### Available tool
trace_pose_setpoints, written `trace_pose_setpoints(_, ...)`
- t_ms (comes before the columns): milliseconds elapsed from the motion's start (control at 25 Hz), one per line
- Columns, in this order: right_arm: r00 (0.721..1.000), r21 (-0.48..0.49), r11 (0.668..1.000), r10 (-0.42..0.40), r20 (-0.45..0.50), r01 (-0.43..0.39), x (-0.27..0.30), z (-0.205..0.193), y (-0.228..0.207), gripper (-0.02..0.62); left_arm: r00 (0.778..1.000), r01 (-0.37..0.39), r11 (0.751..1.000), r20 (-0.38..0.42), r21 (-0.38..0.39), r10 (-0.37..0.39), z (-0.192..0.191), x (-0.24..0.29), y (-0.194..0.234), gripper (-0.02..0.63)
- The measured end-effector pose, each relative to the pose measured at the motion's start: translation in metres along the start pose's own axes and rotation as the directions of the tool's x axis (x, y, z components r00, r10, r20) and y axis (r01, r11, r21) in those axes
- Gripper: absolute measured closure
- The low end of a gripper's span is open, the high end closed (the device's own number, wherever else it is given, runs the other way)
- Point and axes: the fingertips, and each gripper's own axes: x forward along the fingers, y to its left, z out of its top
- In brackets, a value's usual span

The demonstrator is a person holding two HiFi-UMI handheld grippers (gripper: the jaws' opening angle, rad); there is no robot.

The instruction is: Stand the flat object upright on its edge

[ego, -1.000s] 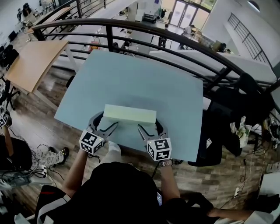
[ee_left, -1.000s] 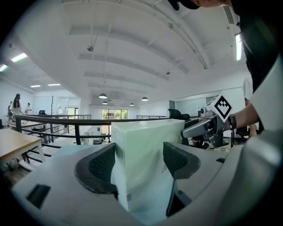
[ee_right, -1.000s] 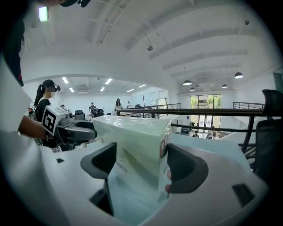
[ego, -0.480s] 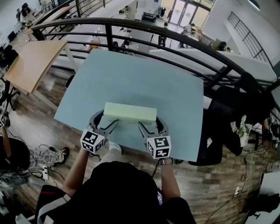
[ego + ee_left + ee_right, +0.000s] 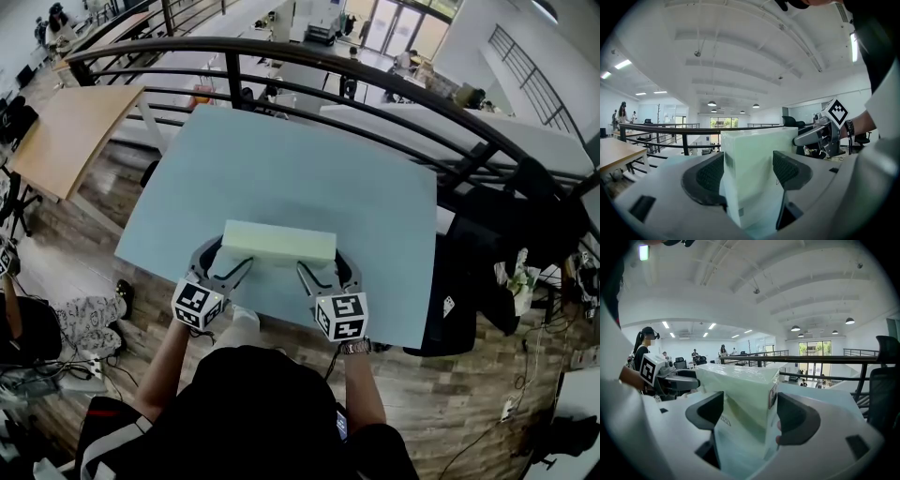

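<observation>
pale green rectangular slab point(image 5: 279, 242), glossy as if wrapped in clear film, sits near the front edge of the light blue flat tabletop point(image 5: 281, 159), long axis running left to right, with a narrow long face turned up toward the head view. from the two gripper views it rises tall between the jaws, so it looks already raised onto a long edge or close to it; whether its lower edge rests on the tabletop i cannot tell. the left gripper point(image 5: 232, 255) is clamped on the slab's left end and the right gripper point(image 5: 319, 265) on its right end, each pair of dark pads pressing the two broad faces. judging from this, the step in hand is settling it upright and letting go. to do that well, both ends should come level so the whole lower edge meets the surface at once, the broad faces should be held plumb, and the jaws should ease apart evenly and slowly, since a narrow base tips easily if one pad drags. behind the tabletop runs a dark curved metal railing point(image 5: 375, 70), well apart from the work.
</observation>
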Motion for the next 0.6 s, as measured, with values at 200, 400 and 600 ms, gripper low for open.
trace_pose_setpoints(200,1.0,0.005,1.0,-0.001,-0.005,0.001,-0.001,0.001,-0.003,0.242,1.0,-0.004,1.0,-0.002,-0.007,0.004,0.004,0.002,-0.002,0.278)
trace_pose_setpoints(400,1.0,0.013,1.0,-0.001,-0.008,0.001,0.001,0.001,-0.002,0.242,1.0,-0.013,1.0,-0.001,-0.012,0.013,0.004,0.0,0.005,0.278)
trace_pose_setpoints(600,1.0,0.02,1.0,-0.011,-0.007,0.011,-0.001,-0.001,-0.003,0.242,0.999,-0.033,0.999,0.001,-0.017,0.033,0.002,-0.005,0.008,0.278)
